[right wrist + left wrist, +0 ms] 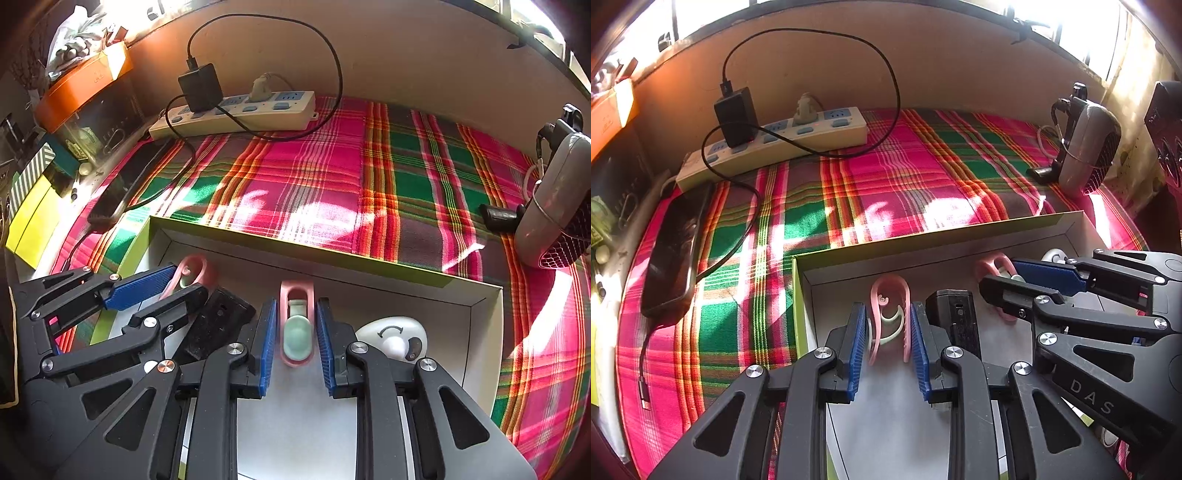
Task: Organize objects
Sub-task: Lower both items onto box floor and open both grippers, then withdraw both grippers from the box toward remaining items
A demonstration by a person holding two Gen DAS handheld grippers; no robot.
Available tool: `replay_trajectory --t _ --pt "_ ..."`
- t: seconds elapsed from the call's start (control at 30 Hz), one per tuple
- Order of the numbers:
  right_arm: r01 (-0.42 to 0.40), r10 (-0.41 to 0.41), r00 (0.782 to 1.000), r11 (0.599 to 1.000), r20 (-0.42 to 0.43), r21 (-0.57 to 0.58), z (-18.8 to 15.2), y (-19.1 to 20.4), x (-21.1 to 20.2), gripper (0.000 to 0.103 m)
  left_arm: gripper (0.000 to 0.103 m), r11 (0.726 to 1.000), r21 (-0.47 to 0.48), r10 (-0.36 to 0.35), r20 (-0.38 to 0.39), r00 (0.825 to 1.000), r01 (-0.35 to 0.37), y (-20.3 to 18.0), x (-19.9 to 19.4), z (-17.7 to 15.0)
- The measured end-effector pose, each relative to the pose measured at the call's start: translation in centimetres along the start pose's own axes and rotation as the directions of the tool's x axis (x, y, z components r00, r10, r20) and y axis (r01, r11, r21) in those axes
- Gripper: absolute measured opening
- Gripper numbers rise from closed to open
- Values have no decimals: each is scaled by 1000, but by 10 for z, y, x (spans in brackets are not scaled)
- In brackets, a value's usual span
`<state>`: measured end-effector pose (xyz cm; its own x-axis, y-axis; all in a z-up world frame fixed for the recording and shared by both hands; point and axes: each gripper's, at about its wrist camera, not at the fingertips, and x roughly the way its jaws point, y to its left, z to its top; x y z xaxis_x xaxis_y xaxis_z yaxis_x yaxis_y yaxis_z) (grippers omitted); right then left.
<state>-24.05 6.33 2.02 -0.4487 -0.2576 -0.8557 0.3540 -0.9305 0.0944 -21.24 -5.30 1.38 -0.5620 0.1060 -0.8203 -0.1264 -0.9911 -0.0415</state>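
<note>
An open box with a white inside and a green rim (pixel 942 236) (pixel 295 247) lies on the plaid cloth. My left gripper (pixel 888 310) reaches into it, its blue pads pressed against the sides of a pink clip with a pale green inner part (pixel 890 280). My right gripper (pixel 297 302) hangs over the box further right. A second pink-and-green clip (pixel 295 332) sits between its pads, slightly blurred, with a thin gap on one side. Each gripper shows in the other's view, the right gripper (pixel 999 275) and the left gripper (pixel 188 278).
Inside the box lie a black rectangular device (pixel 955 321) (pixel 218 325) and a white round piece with an arrow (pixel 395 339). On the cloth are a power strip (pixel 798 136) with a black charger and cable, a dark phone (pixel 676 251) and a grey fan (pixel 1086 147).
</note>
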Motion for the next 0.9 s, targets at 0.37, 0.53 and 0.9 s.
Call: replay_trajectory --t 0.37,0.53,0.9 --pt "15 -15 1000 1000 23 -6 0 4 -13 25 26 1000 -6 7 18 1000 -7 1 -14 -1" --pt "22 -21 999 1000 44 -15 -4 6 -24 25 26 1000 1 6 34 999 -6 -1 -25 -5" --pt "38 -35 993 999 116 -23 -22 6 -58 25 27 999 -36 4 94 996 -1 3 -58 -23"
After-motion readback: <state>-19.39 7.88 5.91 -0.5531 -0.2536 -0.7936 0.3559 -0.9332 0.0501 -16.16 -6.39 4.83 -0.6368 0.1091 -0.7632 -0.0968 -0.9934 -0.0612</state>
